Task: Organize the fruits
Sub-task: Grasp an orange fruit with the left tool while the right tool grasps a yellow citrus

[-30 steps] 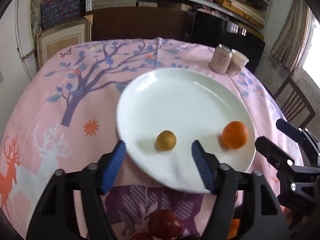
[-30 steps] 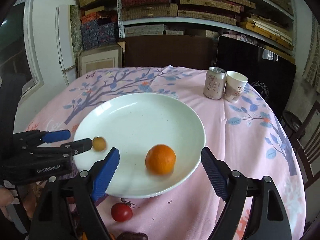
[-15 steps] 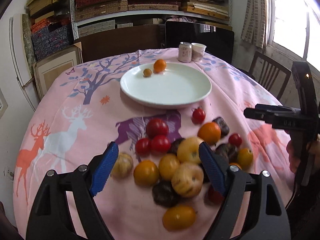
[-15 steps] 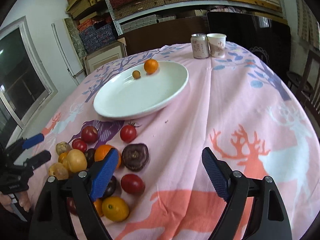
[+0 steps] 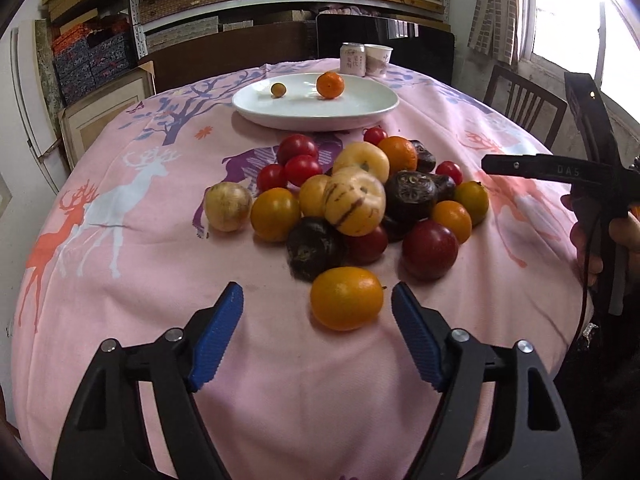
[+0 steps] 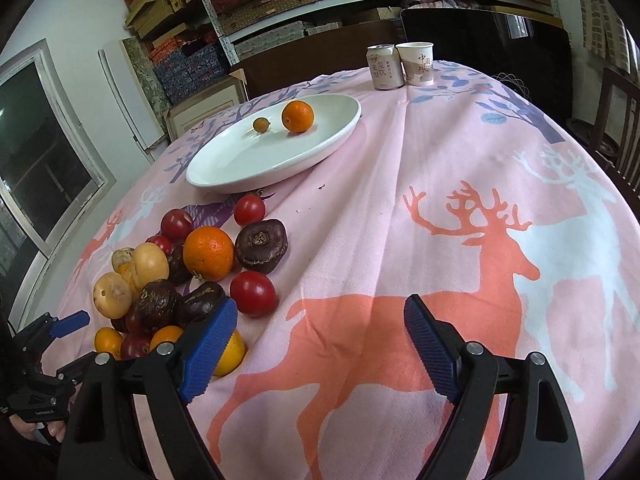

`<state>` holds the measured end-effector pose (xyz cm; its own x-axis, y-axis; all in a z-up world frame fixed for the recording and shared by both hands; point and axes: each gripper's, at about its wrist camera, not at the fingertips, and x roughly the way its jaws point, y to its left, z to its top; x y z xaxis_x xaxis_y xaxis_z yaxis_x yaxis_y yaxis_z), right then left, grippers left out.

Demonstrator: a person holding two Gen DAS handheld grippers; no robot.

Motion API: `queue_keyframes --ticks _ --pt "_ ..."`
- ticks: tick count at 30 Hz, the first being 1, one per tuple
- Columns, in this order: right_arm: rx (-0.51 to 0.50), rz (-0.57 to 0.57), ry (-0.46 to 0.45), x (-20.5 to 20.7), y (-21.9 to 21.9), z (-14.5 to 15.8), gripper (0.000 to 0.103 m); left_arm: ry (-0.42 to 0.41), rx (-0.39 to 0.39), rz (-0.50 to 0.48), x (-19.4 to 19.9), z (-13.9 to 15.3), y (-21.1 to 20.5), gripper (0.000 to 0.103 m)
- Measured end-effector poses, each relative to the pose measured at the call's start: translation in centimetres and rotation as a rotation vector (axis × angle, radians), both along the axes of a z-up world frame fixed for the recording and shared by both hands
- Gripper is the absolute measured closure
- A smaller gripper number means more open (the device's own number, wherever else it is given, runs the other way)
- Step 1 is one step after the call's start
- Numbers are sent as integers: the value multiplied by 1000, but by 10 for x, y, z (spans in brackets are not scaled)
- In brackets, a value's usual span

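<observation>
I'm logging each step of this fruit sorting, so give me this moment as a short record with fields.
surface: round table, pink deer cloth
plate: white, holds an orange and a small brown fruit
pile: mixed fruit on the cloth, in front of the plate
left tongs: closing, yellow fruit just ahead, untouched
right tongs: open, empty, over cloth
far edge: can, cup

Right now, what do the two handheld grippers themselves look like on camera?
Both match: the left gripper and right gripper have black plastic frames with silver pivot screws and two fingers tipped with blue ribbed pads. From the left wrist view, the right gripper's black body carries pale lettering, and a thin cable hangs by its handle. No sleeve is clearly visible.
</observation>
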<state>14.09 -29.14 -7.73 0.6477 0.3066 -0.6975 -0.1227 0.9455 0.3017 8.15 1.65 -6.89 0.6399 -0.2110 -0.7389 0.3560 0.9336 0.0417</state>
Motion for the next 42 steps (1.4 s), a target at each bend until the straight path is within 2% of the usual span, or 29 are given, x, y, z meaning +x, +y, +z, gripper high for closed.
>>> queue_keyframes --ticks 3,5,6,10,16,18,23,26,35,42 --pt "0 -7 -7 -1 -1 0 17 23 34 -15 2 -11 -11 46" --pt "-2 -7 -5 -2 -1 0 17 34 28 -17 3 -16 -14 59" --pt "-2 -7 -4 -2 -1 0 17 32 13 -22 3 -17 -15 62" --pt "-15 26 -2 -5 4 0 17 14 5 -17 0 -18 -16 62" --pt "-63 242 2 -22 38 0 18 -15 -41 -6 -8 -2 -6 62" --pt "-87 272 -12 -27 47 1 24 -21 -45 -5 -11 2 -5 62" --pt "-70 278 15 -22 53 -1 46 -9 -43 -19 -12 2 -8 62" --pt "-78 273 31 -18 56 -3 50 -1 -45 -20 -12 0 -8 62" --pt "-184 307 -12 -18 73 6 63 11 -51 -3 -11 -3 -5 62" --pt "-128 335 27 -16 66 3 63 23 -61 -2 -9 -4 -4 62"
